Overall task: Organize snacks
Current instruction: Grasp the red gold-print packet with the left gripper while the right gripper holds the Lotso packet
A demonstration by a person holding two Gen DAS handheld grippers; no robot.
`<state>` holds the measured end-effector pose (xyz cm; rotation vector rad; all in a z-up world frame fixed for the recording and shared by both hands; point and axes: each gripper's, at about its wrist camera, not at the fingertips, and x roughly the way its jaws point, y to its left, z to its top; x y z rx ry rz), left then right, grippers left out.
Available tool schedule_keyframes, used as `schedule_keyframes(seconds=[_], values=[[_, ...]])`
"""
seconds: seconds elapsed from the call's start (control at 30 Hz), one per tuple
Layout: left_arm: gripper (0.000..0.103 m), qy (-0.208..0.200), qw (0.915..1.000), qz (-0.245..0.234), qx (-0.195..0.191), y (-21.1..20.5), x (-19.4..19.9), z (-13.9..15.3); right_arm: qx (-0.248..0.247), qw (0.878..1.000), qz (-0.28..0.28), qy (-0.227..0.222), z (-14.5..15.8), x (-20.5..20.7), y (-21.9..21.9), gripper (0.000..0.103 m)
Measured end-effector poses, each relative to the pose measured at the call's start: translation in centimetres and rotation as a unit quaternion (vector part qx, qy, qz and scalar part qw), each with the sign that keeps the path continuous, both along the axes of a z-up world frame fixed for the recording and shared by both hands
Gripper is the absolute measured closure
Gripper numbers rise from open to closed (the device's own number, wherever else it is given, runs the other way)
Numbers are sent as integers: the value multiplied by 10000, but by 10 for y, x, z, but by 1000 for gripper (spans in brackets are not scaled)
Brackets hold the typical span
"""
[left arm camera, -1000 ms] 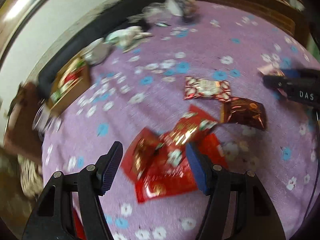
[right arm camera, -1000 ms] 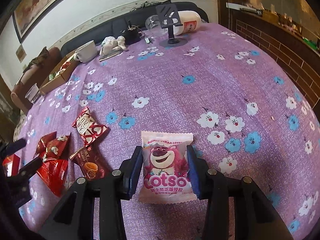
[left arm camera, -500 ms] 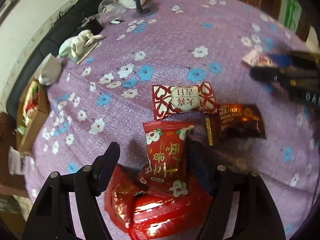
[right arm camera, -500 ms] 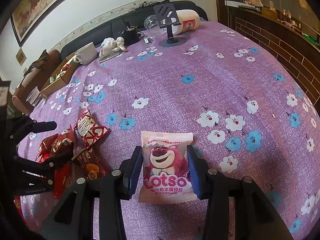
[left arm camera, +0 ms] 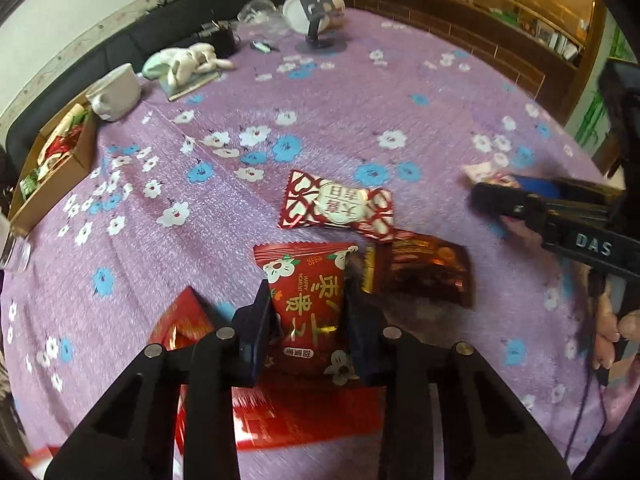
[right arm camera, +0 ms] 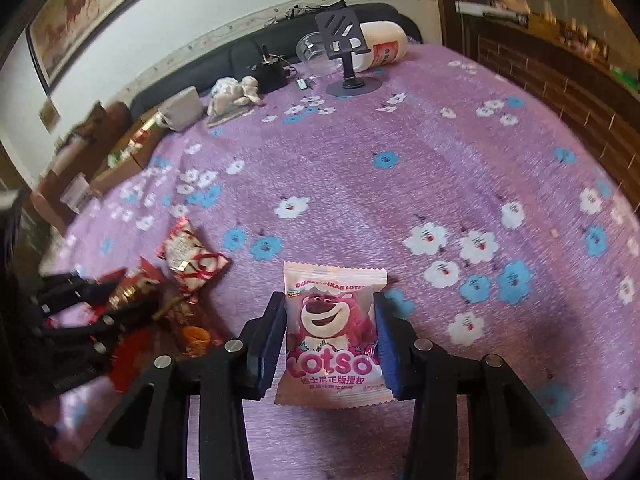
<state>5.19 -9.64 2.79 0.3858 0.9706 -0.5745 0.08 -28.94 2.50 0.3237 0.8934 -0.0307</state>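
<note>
Blue-padded left gripper (left arm camera: 306, 314) just closing, pinching my red foil snack packet with white flowers (left arm camera: 308, 300) over the red pile | right gripper (right arm camera: 330, 334) clamping pink bear-printed snack packet (right arm camera: 332, 336) | both hovering above purple flowered tablecloth (right arm camera: 400, 184)

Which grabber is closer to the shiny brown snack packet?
Left. The left gripper, shut on a red snack packet, sits right beside the brown packet. The right gripper, holding the pink bear packet, is farther off.

Both grippers are black plastic with silver screws and dark blue pads; one arm reads "DAS" in white.
</note>
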Motion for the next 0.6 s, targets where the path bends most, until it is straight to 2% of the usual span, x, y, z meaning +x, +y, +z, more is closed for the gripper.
schedule_keyframes(seconds=[0.13, 0.3, 0.47, 0.53, 0.6], values=[[73, -247, 9991, 308, -169, 13, -22, 16, 564, 9976, 258, -301, 9, -4, 0, 60], [73, -495, 9948, 693, -563, 40, -62, 33, 843, 9922, 590, -710, 21, -10, 10, 60], [72, -822, 9854, 1306, -722, 82, -101, 46, 784, 9859, 899, -1172, 36, -21, 26, 60], [72, -963, 9807, 1571, -650, 101, -117, 50, 757, 9847, 1020, -1195, 38, -24, 36, 60], [72, -961, 9775, 1767, -640, 117, -127, 50, 768, 9846, 1181, -1039, 36, -25, 53, 60]])
